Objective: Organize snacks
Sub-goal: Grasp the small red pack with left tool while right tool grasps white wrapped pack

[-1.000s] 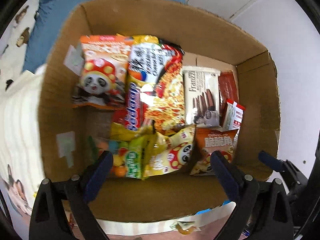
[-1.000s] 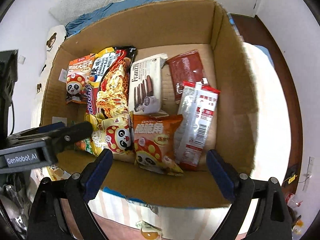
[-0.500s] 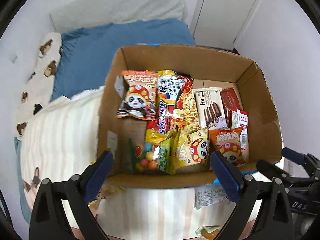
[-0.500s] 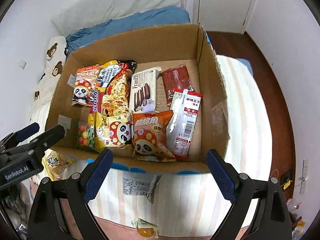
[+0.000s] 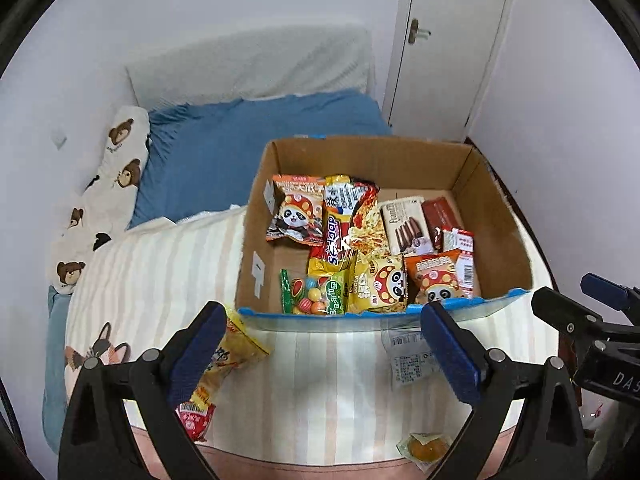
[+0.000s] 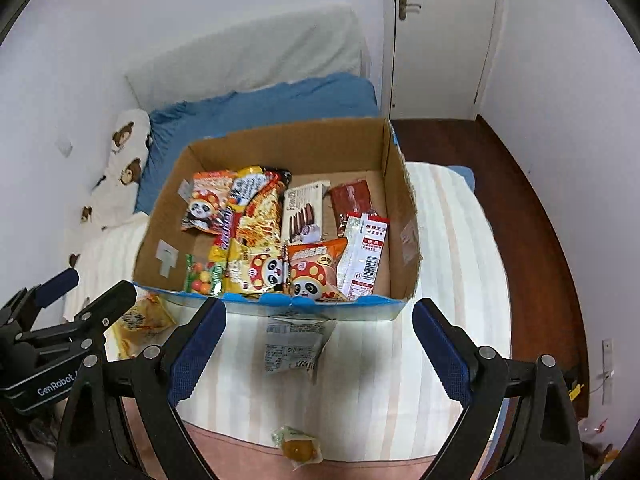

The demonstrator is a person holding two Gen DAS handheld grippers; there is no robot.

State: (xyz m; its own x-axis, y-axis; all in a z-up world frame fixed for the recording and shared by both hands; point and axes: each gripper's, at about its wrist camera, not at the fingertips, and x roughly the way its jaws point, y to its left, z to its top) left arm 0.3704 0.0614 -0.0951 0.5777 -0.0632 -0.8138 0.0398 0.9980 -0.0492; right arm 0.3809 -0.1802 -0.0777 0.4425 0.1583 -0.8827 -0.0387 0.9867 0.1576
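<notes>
One cardboard box [image 6: 394, 184] holds nine snack packets [image 6: 316, 270], three of them with pandas. Three more packets [image 6: 294, 346] lie loose on the bed [image 6: 448, 280]. Two grippers [image 6: 316, 348] show.

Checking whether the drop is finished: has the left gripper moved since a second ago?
Yes. The left gripper has pulled back out of the cardboard box; its open fingers now hang over the striped bedding in front of it.

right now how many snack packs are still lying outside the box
4: yellow packet by the box's left corner, red packet nearer, clear packet before the box front, small orange-filled packet nearest. Others may be hidden.
</notes>
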